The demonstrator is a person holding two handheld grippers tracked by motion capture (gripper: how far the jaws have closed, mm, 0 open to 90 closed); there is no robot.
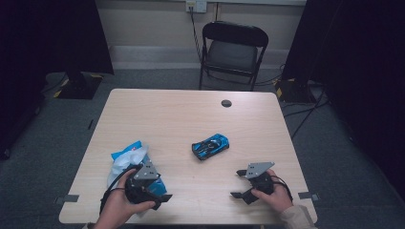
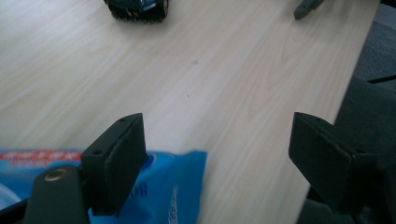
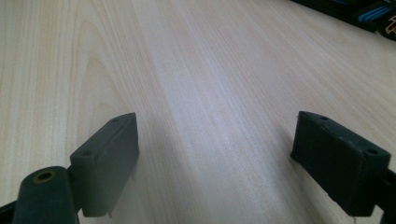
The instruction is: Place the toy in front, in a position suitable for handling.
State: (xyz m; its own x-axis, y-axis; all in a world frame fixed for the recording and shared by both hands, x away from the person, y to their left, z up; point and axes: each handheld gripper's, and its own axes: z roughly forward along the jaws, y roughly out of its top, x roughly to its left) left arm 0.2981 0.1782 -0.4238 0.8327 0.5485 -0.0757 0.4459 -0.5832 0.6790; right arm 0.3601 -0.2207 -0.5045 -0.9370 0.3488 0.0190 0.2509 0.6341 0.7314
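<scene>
Blue packet (image 1: 128, 157) lies at the near left of the table (image 1: 191, 109), crumpled, partly under the left gripper (image 1: 160, 191) — jaws spread wide, nothing between them, one jaw over the packet's corner in the left gripper view, likely lined up for a pinch. Right gripper (image 1: 239, 183) hovers at the near right, jaws likewise apart and empty, over bare wood. Toy car (image 1: 210, 146) sits mid-table, between and beyond both grippers, untouched. Packet printing — a red band with white characters (image 2: 39, 156) — is too blurred to read.
</scene>
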